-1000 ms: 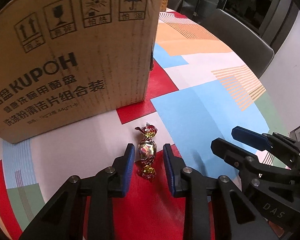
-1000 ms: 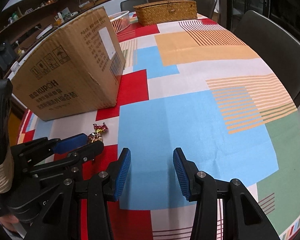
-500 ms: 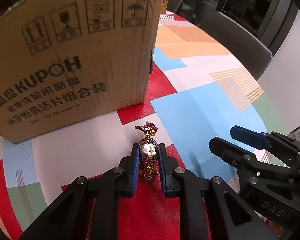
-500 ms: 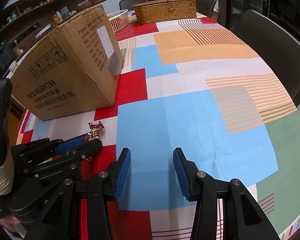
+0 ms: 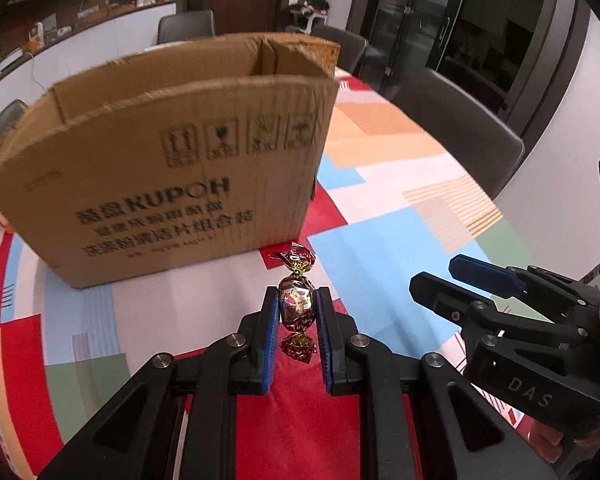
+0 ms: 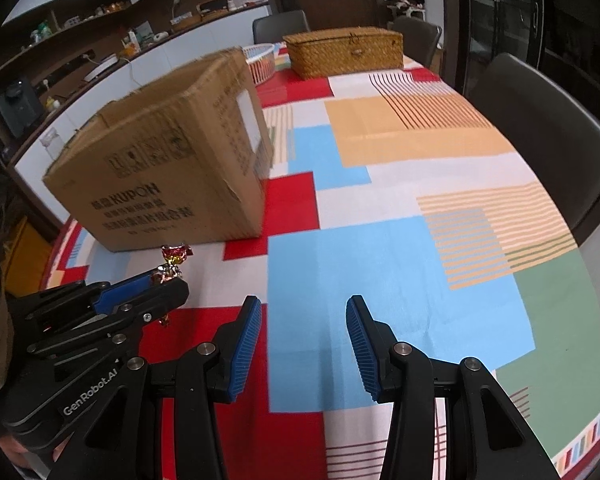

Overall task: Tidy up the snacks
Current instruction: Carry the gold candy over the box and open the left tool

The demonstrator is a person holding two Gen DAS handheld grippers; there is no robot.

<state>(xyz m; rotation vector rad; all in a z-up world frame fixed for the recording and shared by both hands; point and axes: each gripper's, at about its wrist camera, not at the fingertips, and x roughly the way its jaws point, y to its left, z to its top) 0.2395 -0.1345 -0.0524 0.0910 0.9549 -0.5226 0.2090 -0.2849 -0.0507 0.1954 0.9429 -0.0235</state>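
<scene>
Left gripper (image 5: pixel 297 307): we see its blue pads clamped on the foil-wrapped candy (image 5: pixel 296 304); one twisted end sticks out ahead of the tips, the other hangs behind them.
Candy's place: between the pads, in front of the open cardboard box (image 5: pixel 172 168); it seems clear of the patchwork tablecloth (image 5: pixel 400 216), though motion blur leaves us unsure.
Right gripper (image 6: pixel 300 344): jaws partly apart, nothing between them; over the cloth's blue patch.
Far end: a woven lidded basket (image 6: pixel 344 56); a white wire basket (image 6: pixel 260 60) just beside it.
</scene>
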